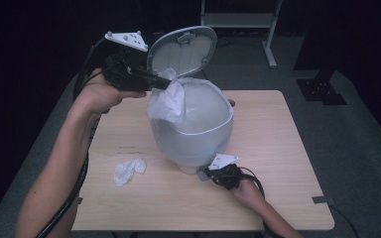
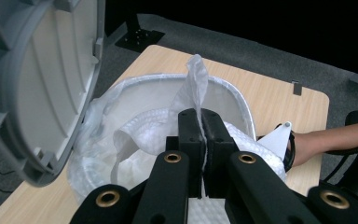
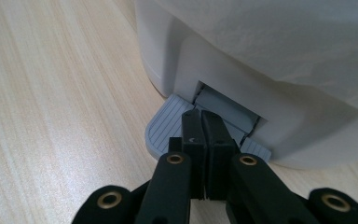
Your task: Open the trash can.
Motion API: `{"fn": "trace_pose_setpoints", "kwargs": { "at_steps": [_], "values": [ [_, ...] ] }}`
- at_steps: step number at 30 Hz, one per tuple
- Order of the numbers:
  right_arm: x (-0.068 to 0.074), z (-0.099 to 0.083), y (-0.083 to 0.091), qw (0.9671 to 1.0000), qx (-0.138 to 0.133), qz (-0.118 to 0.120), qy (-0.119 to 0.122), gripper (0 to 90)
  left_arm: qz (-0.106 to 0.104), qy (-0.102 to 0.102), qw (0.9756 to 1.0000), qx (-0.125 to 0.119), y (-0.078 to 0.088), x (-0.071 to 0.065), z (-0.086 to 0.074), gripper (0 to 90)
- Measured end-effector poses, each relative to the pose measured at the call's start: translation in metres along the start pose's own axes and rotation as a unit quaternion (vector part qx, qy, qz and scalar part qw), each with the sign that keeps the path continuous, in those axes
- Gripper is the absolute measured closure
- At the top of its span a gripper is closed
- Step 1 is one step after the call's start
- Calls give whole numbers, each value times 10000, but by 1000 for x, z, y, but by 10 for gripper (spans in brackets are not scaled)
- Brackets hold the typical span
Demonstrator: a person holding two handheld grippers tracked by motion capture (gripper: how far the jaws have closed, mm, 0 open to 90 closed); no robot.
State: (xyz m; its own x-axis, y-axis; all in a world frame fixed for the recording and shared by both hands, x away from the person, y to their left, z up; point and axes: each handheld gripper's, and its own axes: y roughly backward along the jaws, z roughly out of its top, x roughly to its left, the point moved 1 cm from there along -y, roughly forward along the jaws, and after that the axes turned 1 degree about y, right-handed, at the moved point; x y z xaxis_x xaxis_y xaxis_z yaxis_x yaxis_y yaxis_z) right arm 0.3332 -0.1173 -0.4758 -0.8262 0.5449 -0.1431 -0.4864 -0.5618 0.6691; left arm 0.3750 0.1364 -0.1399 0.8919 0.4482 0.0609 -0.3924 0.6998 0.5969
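Observation:
A white pedal bin stands mid-table with its lid swung up and a clear plastic liner inside. My left gripper hovers at the bin's rear left rim, shut on a crumpled white tissue that hangs over the opening. In the left gripper view that gripper pinches the tissue, which sticks up between the closed jaws above the liner. My right gripper is low at the bin's front. In the right gripper view it is shut, its tips resting on the grey ribbed pedal.
A second crumpled tissue lies on the wooden table to the left of the bin. The raised lid stands close on the left gripper's left side. Dark floor surrounds the table, with a metal stand behind.

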Motion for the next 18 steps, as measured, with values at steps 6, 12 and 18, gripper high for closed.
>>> {"fn": "trace_pose_setpoints", "kwargs": {
  "at_steps": [6,12,18],
  "values": [
    [0,0,0,10000,-6,-2,-3,884,25,-3,9999,99,-17,1,3,877],
    [0,0,0,10000,-8,2,-2,884,-47,-20,9998,169,-32,1,7,874],
    [0,0,0,10000,-11,15,-21,884,-84,-31,9996,264,-46,1,8,868]
  ]
}}
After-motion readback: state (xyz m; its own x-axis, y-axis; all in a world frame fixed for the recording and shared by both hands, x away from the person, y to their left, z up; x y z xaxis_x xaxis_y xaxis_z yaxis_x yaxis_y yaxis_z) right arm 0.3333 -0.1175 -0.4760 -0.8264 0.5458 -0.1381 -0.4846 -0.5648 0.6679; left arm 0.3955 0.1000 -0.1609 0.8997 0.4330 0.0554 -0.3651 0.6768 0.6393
